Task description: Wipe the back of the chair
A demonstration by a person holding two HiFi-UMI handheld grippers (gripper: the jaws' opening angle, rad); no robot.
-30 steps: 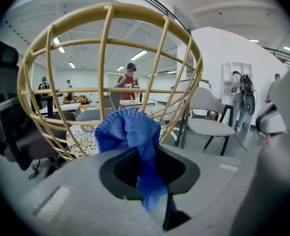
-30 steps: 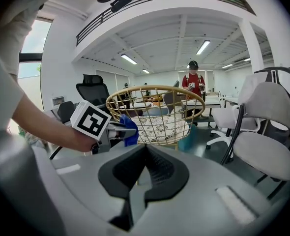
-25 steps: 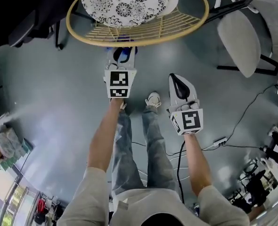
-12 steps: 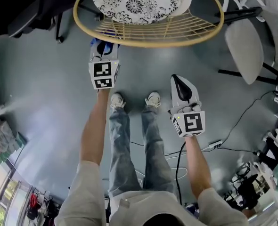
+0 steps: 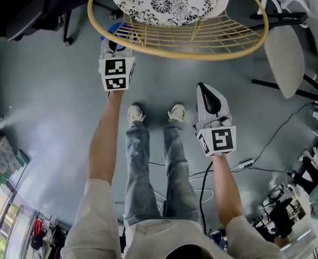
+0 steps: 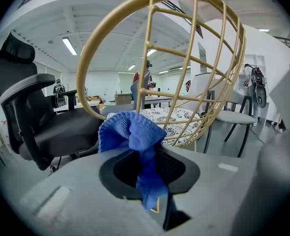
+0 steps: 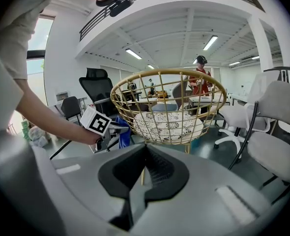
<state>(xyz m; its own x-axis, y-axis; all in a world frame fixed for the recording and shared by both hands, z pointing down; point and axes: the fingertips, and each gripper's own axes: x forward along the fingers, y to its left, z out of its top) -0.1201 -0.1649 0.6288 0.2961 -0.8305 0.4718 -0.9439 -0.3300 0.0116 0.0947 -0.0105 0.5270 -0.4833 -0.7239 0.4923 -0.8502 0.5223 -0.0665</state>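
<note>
Grey floor (image 5: 51, 90) below the rig, chairs along its far side.
I see the gold wire chair (image 5: 213, 36) standing at 12 o'clock, a black office chair (image 5: 35, 15) at 10, a grey chair (image 5: 285, 58) at 2, two shoes (image 5: 135, 114) at centre, and loose cables (image 5: 202, 190) at 5.

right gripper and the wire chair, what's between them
Nothing but bare grey floor, as the head view shows: the right gripper hangs short of the wire chair.

Black office chair (image 6: 17, 112) at left, grey chair (image 5: 286, 58) at right — cables (image 5: 203, 193) on the grey floor (image 5: 51, 101)
</note>
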